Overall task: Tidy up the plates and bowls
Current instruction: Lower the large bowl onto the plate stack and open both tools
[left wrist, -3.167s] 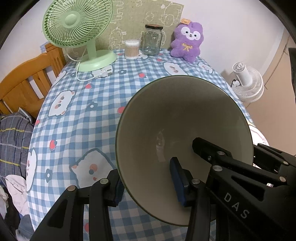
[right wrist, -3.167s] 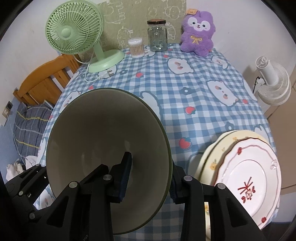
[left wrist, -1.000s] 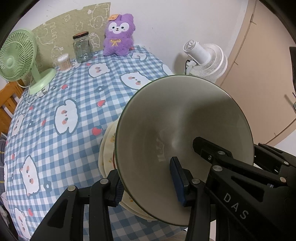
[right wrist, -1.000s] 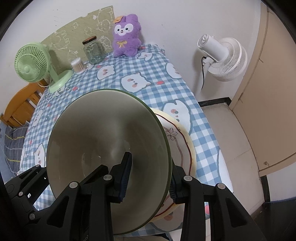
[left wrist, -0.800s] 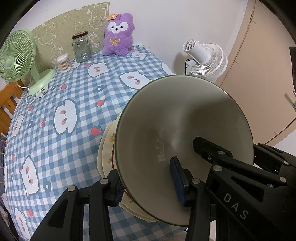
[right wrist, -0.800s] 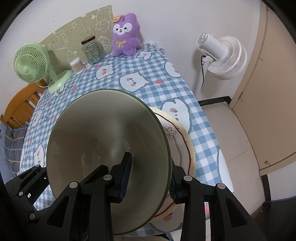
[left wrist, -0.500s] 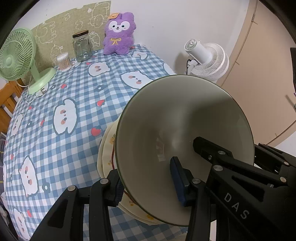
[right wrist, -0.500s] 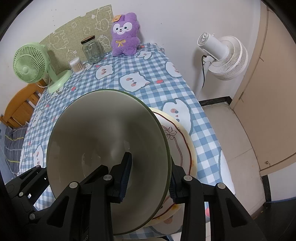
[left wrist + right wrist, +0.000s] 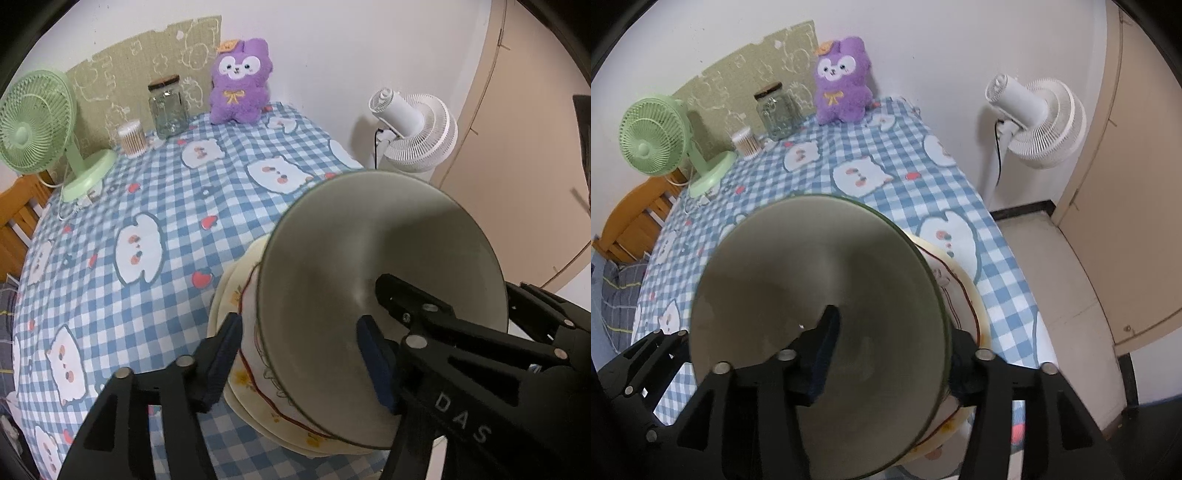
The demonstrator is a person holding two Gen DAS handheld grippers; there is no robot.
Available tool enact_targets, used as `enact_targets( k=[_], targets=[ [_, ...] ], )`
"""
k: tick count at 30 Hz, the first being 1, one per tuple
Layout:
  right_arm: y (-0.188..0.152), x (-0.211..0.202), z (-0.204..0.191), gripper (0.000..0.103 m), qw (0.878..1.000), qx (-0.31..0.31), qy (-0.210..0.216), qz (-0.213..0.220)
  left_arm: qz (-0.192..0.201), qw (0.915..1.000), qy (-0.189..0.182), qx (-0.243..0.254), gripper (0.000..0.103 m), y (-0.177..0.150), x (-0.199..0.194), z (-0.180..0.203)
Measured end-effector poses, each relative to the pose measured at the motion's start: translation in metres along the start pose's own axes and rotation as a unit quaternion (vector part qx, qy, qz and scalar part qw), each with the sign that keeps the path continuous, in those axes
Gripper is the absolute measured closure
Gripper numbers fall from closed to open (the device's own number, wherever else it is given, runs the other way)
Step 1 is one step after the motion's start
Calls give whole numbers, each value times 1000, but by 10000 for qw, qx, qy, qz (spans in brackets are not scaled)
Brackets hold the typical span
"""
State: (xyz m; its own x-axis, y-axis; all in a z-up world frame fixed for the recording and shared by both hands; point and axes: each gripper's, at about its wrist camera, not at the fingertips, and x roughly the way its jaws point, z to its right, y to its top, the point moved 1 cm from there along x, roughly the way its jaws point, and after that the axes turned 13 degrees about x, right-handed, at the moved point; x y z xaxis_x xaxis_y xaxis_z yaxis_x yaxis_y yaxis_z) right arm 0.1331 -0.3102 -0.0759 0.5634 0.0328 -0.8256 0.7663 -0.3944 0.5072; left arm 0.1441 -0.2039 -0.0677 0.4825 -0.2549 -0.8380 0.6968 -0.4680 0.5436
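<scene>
Both claws have just been opening, and the bowl (image 9: 369, 280) that they pinched half a second ago now sits loose between their pads. On the left claw (image 9: 299, 360), one pad is now out to the side of the bowl, with a strip of plate showing in the gap. Its other pad is inside the bowl, and it is hard to tell if that one is off the wall. On the right claw (image 9: 892, 354), one pad is inside the bowl and the other is outside it, and they stand wider apart than before. So both claws are apart and are not squeezing the rim.

Right under the claws, the bowl rests on the plates (image 9: 251, 380). These are a small stack with red rims and little flowers. The stack lies on the cloth (image 9: 147, 184) at the near corner of the table, just ahead of the fingertips. The bowl's rim stands between each pair of pads.

Far ahead of the claws, at the back of the table, sit a purple toy (image 9: 240, 85), a jar (image 9: 167, 107) and a small tub of sticks (image 9: 132, 138). Ahead and to the left is a green fan (image 9: 37, 129). Ahead and to the right, off the table, stands a white fan (image 9: 413, 133).
</scene>
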Motion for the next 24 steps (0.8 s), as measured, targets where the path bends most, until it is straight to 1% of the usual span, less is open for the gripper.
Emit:
enact_targets(
  k=[3,9,13,16,24],
  targets=[
    [1,-4,-5,32,9998,-101,-17,143,69,10000,55,44,30,1,-3,0],
    [3,-7,-8,31,9994,-197,-114,257,99,9999,98,40,28,1,-5,-2],
    [3,-14,-7,30,9987,-181,14,486,229,9996,153,56,22,2,-11,-2],
    [3,-23,-7,30,9975,-216,4,675,341,9993,166,75,19,3,-17,-3],
    [1,-44,-7,27,9951,-178,-29,969,591,9981,192,-57,16,-3,-35,-15]
  ],
)
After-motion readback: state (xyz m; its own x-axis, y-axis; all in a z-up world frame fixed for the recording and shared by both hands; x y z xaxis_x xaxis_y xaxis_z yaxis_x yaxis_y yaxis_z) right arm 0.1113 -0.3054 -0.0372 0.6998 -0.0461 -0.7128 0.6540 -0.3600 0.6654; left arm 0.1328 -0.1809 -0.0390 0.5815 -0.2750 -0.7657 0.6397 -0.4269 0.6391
